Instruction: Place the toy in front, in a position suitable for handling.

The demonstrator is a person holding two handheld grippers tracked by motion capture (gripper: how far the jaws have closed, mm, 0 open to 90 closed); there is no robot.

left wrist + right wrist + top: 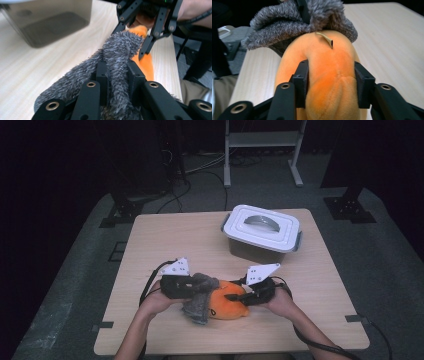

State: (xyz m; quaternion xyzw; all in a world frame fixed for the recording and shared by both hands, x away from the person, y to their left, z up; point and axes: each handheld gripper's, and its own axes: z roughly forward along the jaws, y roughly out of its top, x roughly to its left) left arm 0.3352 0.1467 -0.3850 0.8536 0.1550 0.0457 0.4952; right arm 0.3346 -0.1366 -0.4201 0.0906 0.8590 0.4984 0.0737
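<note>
Left tongs (117, 75) clenched the grey fuzzy cover (120, 47); right tongs (329, 82) grasped the orange plush (327, 82), lower centre. Overstretching could tear it.

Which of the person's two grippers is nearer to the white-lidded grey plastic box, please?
Right, slightly. The right gripper clamps the orange plush toy almost straight in front of the box; the left gripper, pinching the grey fuzzy cloth, sits farther to the left.
</note>
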